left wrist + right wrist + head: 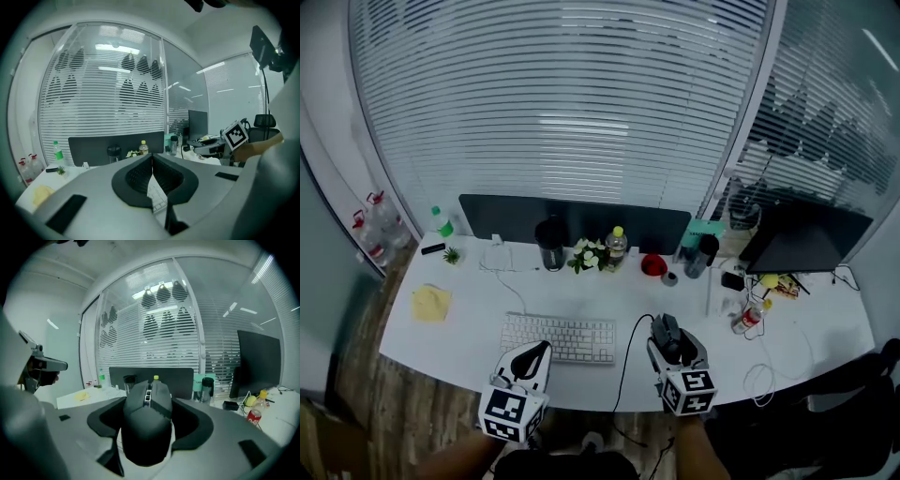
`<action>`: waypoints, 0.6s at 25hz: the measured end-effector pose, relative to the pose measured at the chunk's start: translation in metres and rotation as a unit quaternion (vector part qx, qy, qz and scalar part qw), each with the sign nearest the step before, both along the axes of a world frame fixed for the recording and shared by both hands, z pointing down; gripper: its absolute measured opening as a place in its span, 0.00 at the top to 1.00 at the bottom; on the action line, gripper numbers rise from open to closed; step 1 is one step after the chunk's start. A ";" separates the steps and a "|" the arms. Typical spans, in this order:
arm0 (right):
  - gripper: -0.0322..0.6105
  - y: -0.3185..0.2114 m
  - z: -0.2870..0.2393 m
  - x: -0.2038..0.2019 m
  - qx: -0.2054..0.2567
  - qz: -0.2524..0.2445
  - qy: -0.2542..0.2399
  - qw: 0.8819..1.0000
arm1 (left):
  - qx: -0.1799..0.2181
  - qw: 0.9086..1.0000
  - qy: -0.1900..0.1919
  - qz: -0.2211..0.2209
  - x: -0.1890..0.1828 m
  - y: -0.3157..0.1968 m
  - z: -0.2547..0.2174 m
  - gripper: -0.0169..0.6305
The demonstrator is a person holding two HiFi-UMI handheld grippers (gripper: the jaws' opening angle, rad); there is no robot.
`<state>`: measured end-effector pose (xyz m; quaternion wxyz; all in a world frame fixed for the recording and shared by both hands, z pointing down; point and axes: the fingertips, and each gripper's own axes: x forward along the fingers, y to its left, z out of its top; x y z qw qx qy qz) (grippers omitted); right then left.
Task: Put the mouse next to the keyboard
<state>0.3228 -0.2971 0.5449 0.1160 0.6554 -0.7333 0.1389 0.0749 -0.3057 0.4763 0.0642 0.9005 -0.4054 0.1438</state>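
Note:
A black mouse point(667, 332) sits between the jaws of my right gripper point(667, 337), just right of the white keyboard point(559, 337). Its black cable point(628, 361) runs off the front edge of the desk. In the right gripper view the mouse point(146, 423) fills the space between the pads, so the right gripper point(148, 397) is shut on it. I cannot tell whether the mouse rests on the desk. My left gripper point(540, 351) hovers at the keyboard's front edge. Its jaws are shut with their tips touching and nothing between them point(152, 159). A strip of keyboard point(157, 198) shows below them.
Along the back stand a dark panel point(572, 220), a black cup point(550, 246), a small plant point(586, 255), a bottle point(617, 246) and a red object point(653, 265). A yellow cloth point(431, 302) lies at the left. A can point(750, 319), a white cable point(764, 380) and clutter are at the right.

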 end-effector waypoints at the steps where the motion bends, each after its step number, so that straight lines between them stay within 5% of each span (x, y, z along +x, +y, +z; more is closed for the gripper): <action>1: 0.49 -0.003 0.010 0.001 -0.008 -0.001 -0.001 1.000 | -0.006 1.000 -0.001 0.001 0.001 0.000 0.005 0.93; 15: 0.49 -0.029 0.141 0.032 -0.123 0.005 -0.012 0.992 | -0.064 0.997 -0.021 -0.022 0.011 0.010 0.062 0.93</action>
